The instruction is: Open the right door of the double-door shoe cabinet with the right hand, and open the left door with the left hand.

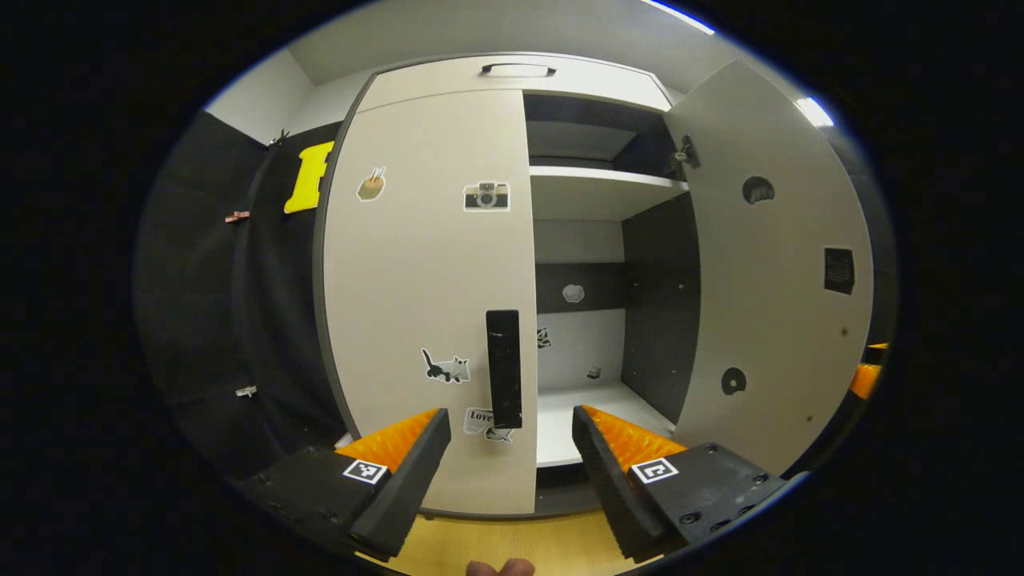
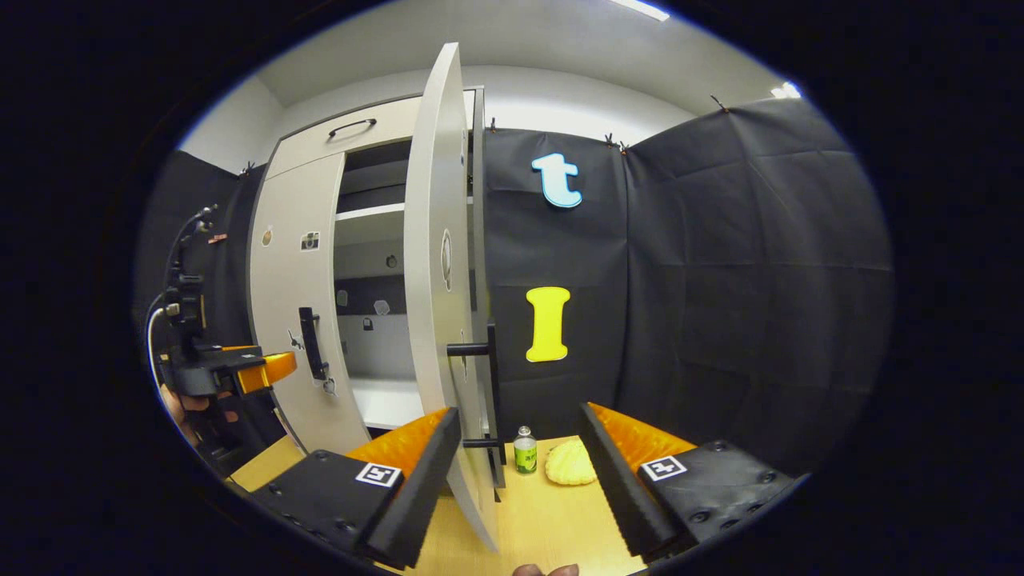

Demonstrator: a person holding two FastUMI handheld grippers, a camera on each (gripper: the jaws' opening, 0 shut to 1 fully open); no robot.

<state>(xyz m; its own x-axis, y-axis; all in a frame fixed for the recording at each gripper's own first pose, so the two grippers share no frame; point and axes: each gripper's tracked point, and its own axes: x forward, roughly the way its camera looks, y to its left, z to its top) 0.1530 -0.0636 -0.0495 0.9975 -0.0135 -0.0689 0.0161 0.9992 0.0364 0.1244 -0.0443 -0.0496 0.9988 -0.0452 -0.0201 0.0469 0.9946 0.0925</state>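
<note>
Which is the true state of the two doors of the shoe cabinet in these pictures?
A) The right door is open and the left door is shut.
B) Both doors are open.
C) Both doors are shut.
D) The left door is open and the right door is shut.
A: the right door is swung out, baring the shelves, while the left door lies flat and shut.

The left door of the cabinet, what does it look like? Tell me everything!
The left door is a tall, pale, smooth panel, still closed while its neighbour stands swung open. A dark upright bar handle sits near its inner edge. Stickers dot it: a camera, a cat, a small brownish one and a word sticker by the handle. The left tongs hang open before the handle, not touching it.
</note>
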